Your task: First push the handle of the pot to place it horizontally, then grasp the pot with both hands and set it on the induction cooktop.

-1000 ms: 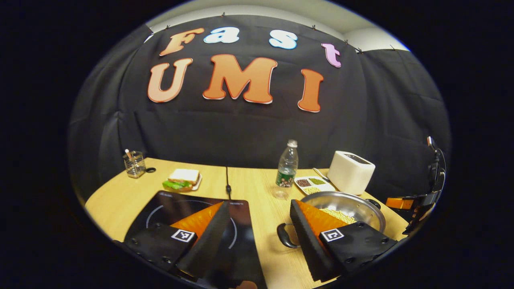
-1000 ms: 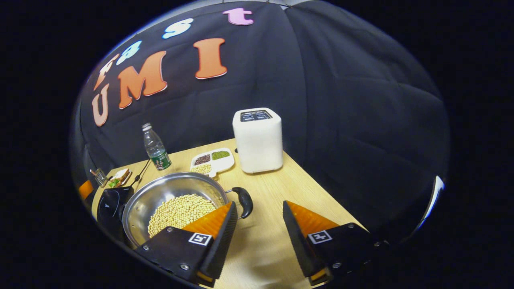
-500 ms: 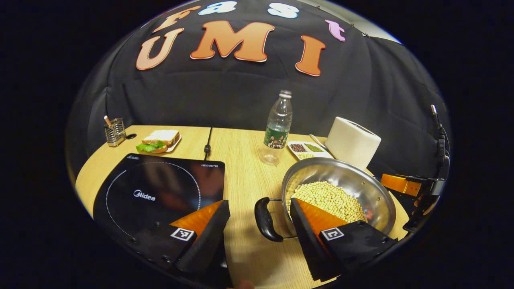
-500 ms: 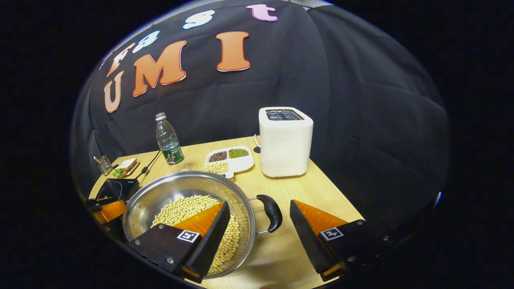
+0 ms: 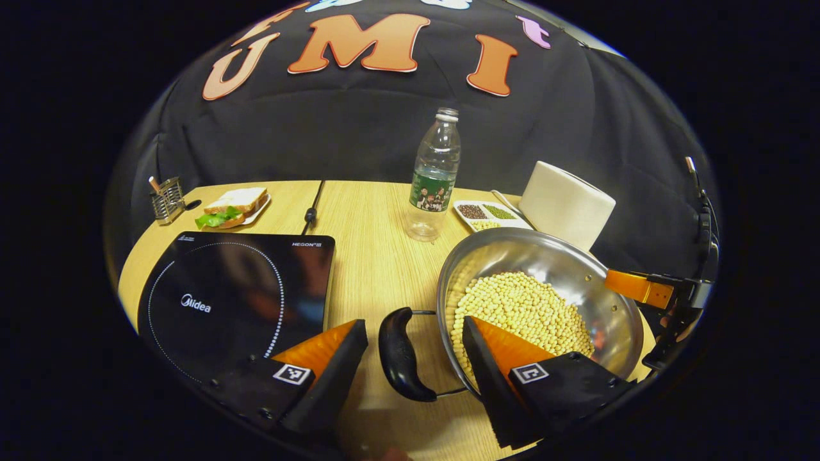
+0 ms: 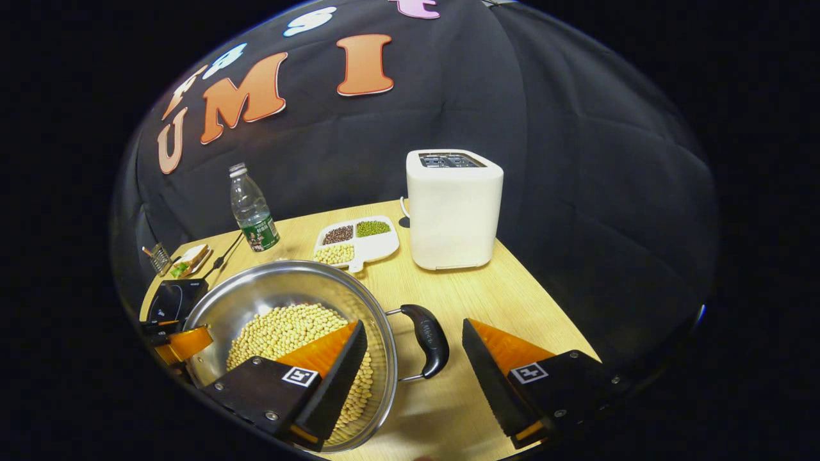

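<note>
Your left gripper (image 5: 415,349) has its fingers apart, straddling the pot's near handle (image 5: 398,355) without touching it. Your right gripper (image 6: 415,349) is likewise spread, its fingers on either side of the other handle (image 6: 428,339), not gripping. The pot (image 5: 564,269), holding beans (image 5: 522,310), sits on the surface (image 5: 375,269) at 3 o'clock from the cooktop (image 5: 234,294). A bottle (image 5: 434,179) stands at 12 o'clock behind the pot, a toaster (image 6: 455,208) beside it.
</note>
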### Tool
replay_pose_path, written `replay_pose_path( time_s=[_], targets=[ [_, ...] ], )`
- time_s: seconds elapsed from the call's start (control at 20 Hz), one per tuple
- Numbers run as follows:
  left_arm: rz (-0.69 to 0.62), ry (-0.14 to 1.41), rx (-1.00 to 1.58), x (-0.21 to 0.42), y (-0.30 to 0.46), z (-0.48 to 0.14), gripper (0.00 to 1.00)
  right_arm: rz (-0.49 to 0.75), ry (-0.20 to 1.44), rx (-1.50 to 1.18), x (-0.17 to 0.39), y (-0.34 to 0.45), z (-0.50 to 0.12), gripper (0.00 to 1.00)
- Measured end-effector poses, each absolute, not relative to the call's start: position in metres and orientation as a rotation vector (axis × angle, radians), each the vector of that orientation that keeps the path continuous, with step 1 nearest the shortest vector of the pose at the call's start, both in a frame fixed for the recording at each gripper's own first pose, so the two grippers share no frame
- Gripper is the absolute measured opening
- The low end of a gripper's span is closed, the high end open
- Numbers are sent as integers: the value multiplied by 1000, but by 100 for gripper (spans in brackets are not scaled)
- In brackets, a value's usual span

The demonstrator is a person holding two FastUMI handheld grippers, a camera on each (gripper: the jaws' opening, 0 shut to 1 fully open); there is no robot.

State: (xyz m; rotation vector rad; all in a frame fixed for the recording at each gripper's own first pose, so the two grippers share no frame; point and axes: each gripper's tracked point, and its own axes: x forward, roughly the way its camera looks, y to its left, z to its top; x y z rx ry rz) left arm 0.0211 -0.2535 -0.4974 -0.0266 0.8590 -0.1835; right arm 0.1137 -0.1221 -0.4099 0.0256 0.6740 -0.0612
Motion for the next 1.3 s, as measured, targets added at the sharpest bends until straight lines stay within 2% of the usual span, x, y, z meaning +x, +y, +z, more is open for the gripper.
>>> replay_pose_path(
  time_s=[0.35,0.4,0.5,0.55,0.6,0.7,0.85,0.9,1.0,1.05,1.1,1.2,1.3],
  targets=[
    [-196,921,-32,22,-266,-516,94,-20,727,16,117,-113,-424,92],
    [-195,915,-29,25,-264,-516,96,-18,734,18,118,-113,-426,91],
    [-202,912,-33,28,-267,-515,97,-35,756,6,119,-116,-434,86],
    [-207,911,-29,29,-268,-518,96,-39,768,-4,119,-119,-438,75],
    [-196,922,-9,30,-265,-521,95,-43,761,-1,120,-119,-437,75],
    [-191,949,0,30,-263,-523,81,-41,773,-7,118,-118,-437,68],
    [-162,1001,-2,26,-260,-526,76,-41,771,-10,117,-120,-436,63],
    [-158,994,-10,28,-261,-527,77,-43,764,14,116,-118,-434,61],
    [-137,980,-24,32,-261,-525,74,-47,765,47,116,-118,-435,55],
    [-132,987,-15,29,-259,-525,70,-56,772,56,114,-118,-435,48],
    [-127,1001,-13,26,-258,-524,70,-67,777,71,110,-117,-434,50],
    [-128,1016,-24,19,-256,-518,71,-73,793,82,99,-115,-433,43],
    [-131,1008,-28,16,-252,-508,68,-89,809,101,86,-113,-425,47]
  ],
)
